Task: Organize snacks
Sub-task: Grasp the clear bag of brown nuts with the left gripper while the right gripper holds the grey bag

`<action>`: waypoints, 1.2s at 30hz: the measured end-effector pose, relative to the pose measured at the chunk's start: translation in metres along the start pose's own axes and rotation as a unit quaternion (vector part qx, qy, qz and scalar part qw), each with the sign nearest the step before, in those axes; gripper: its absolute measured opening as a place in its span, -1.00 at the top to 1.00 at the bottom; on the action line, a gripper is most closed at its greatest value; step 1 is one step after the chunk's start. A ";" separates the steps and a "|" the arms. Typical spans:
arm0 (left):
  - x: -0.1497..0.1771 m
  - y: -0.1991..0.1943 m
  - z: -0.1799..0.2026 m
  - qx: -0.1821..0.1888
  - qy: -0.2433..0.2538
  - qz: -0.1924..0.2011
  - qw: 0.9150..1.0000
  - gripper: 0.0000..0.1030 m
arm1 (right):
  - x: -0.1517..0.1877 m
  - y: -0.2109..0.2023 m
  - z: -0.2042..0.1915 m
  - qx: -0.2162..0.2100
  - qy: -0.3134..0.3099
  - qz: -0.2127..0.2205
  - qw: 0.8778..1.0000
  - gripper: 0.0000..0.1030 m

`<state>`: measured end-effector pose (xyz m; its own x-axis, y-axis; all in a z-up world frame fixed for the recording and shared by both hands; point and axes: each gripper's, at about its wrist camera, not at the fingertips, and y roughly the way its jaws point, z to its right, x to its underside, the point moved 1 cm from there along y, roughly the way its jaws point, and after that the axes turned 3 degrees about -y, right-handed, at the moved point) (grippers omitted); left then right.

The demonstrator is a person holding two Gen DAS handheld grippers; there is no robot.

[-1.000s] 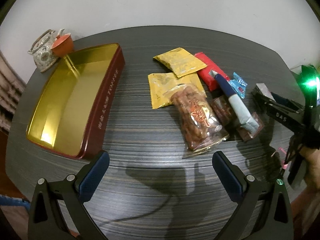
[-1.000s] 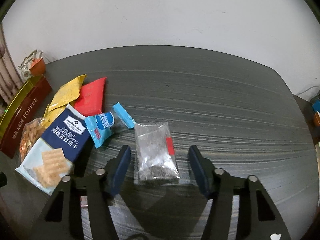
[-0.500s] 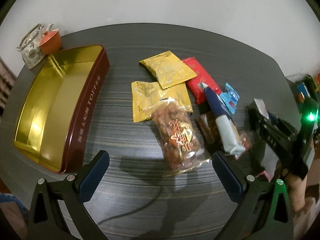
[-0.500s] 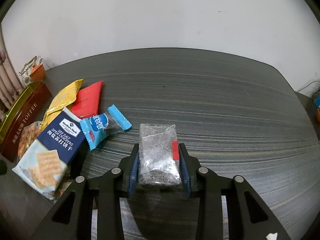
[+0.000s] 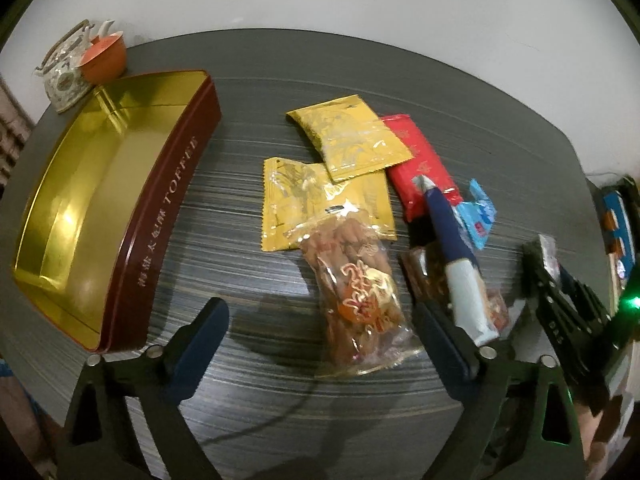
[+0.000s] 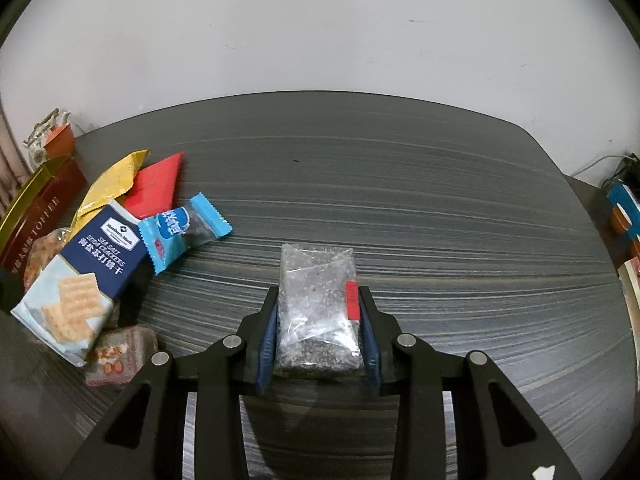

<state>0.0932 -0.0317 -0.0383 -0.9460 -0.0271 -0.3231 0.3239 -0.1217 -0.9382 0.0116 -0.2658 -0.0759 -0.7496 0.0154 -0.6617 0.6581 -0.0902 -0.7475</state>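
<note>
The gold toffee tin [image 5: 100, 216] is sitting empty on the counter [image 6: 400, 200] with every snack lying outside it, the left gripper [image 5: 320, 332] closing its jaws around nothing, the right gripper [image 6: 318, 336] clenching the clear granule packet [image 6: 316, 304]

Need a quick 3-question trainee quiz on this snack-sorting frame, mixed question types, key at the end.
1. True or false: the toffee tin already holds snacks.
2. Which packet are the right tongs clamped on?
A. the sea salt crackers pack
B. the clear packet of dark grains
C. the red packet
3. Fill in: the closing left tongs straddle the clear bag of brown ____ snacks, pads not yet pressing on it.

Key
1. False; the gold interior is bare.
2. B
3. fried (twist-like pieces)
</note>
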 end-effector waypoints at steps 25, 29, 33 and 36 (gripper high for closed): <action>-0.006 0.039 0.005 0.022 0.014 -0.034 0.999 0.21 | 0.001 0.000 -0.001 0.003 -0.003 -0.001 1.000 0.35; -0.004 0.038 0.010 0.019 0.035 -0.027 0.999 0.24 | 0.001 0.000 -0.001 0.003 -0.003 -0.001 1.000 0.35; -0.001 0.035 0.010 0.022 0.046 -0.027 0.998 0.25 | 0.001 0.000 -0.001 0.003 -0.003 -0.001 1.000 0.35; 0.002 0.031 0.006 0.019 0.054 -0.025 0.998 0.25 | 0.001 0.000 -0.001 0.003 -0.003 -0.001 1.000 0.35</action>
<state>0.1009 -0.0416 -0.0669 -0.9535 0.0869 -0.2885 0.2727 -0.1582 -0.9490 0.0115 -0.2651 -0.0766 -0.7515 0.0095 -0.6597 0.6559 -0.0968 -0.7486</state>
